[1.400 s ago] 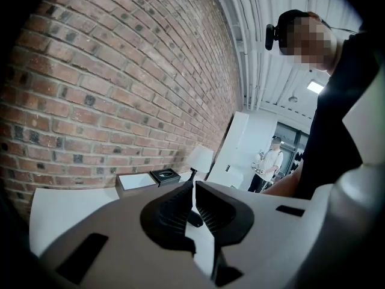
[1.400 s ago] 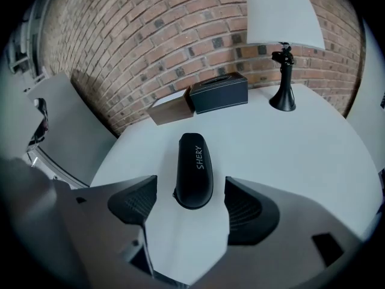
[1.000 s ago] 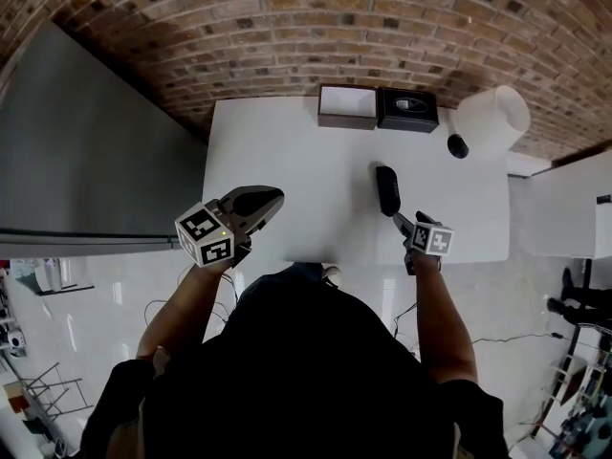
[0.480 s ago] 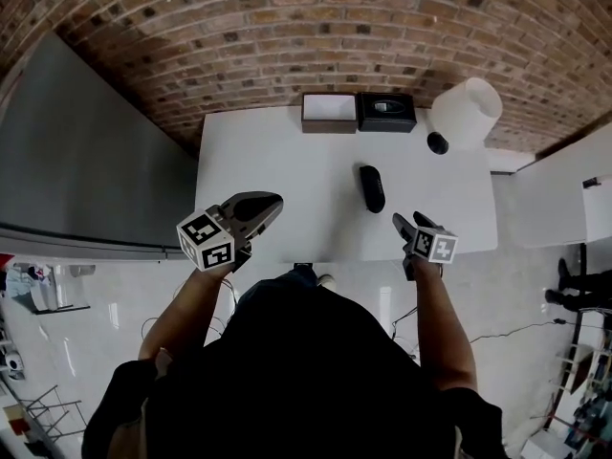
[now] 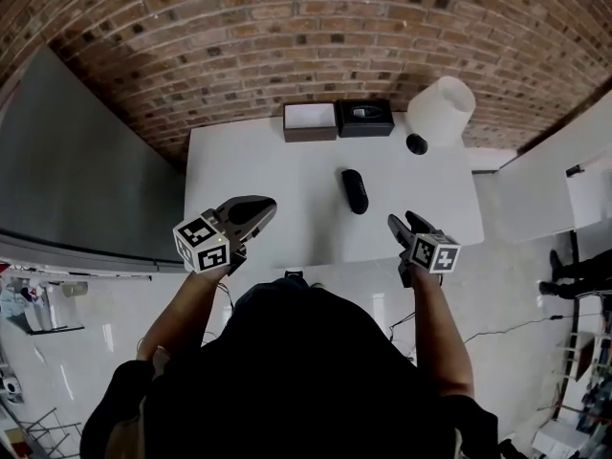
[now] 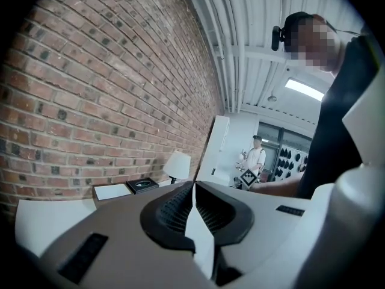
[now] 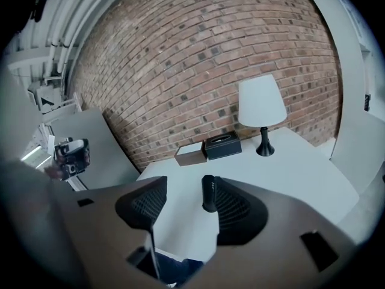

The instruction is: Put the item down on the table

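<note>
Risk: item [image 5: 355,190] lies free ahead of right gripper [image 5: 400,224], its empty fingers narrow, just closing; a forward swing could knock it; left gripper [image 5: 256,207] is pinched together, empty.

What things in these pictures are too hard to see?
- Head view: the dark item on the table is too small to identify.
- Head view: the person's head and shoulders hide the floor beneath.
- Left gripper view: the black box has lid print too small to read.
</note>
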The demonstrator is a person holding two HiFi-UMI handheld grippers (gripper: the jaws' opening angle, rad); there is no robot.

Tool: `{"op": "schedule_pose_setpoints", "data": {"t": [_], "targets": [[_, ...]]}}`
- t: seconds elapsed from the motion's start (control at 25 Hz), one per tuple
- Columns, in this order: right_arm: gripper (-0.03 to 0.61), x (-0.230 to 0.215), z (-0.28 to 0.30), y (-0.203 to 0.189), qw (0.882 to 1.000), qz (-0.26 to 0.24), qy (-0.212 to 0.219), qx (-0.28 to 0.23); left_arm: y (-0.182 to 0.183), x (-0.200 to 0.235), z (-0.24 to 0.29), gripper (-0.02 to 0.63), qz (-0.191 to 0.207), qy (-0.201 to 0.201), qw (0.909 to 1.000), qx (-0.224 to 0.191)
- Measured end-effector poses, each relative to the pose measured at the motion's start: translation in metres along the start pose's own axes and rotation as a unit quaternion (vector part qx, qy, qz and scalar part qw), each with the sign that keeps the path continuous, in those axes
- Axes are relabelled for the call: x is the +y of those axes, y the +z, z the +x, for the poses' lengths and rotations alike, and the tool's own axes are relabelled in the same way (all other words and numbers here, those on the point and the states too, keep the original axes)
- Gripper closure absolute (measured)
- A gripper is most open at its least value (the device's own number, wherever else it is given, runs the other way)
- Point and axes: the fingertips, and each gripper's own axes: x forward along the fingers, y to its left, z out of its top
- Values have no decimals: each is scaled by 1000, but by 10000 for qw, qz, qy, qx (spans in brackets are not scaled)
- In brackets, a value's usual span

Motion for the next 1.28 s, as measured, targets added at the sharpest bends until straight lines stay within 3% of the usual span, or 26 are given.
{"op": "schedule_pose_setpoints", "data": {"t": [0.24, 0.6, 1.28], "targets": [[341, 33, -32, 23, 9991, -214, 192, -318, 4, -5, 9, 580, 53, -139, 9999, -2], [357, 51, -71, 20, 9978, -284, 357, -481, 13, -23, 30, 580, 151, -453, 9989, -18], [426, 56, -111, 20, 9954, -392, 436, -755, 2, -48, 35, 581, 125, -557, 9983, 101]]}}
